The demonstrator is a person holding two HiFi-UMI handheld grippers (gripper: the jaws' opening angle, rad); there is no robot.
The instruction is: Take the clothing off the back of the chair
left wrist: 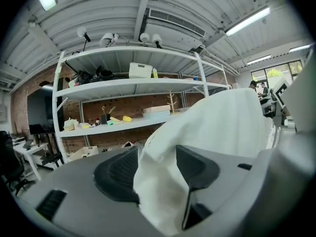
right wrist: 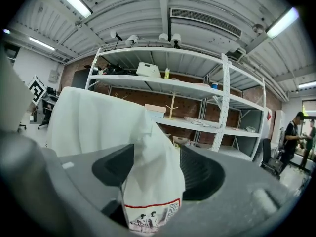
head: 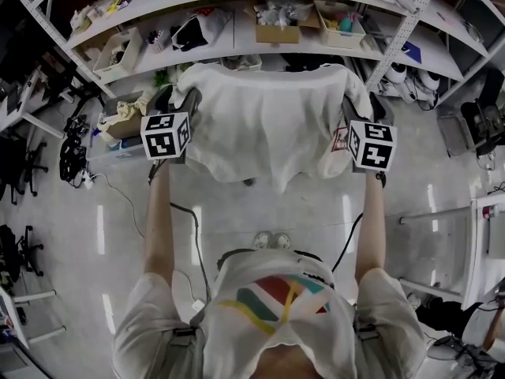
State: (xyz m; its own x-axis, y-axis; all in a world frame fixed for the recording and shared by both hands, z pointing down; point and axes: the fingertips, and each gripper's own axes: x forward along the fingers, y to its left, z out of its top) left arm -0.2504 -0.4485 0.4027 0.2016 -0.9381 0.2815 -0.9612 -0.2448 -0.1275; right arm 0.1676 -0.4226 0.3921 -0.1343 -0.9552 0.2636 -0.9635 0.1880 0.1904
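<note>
1. Your left hand-held gripper [head: 186, 101] is in front of the white metal shelving rack [head: 410, 24], at the left shoulder of the white cloth garment [head: 268, 125]. Its jaws are spread wide, and a fold of that cloth lies loose between them.
2. The garment hangs draped over the chair back, which it hides, just in front of the rack.
3. Your right hand-held gripper [head: 349, 107], further right before the rack, is also spread. Bunched cloth with a red-lined printed label [right wrist: 148, 216] sits in the gap.
</note>
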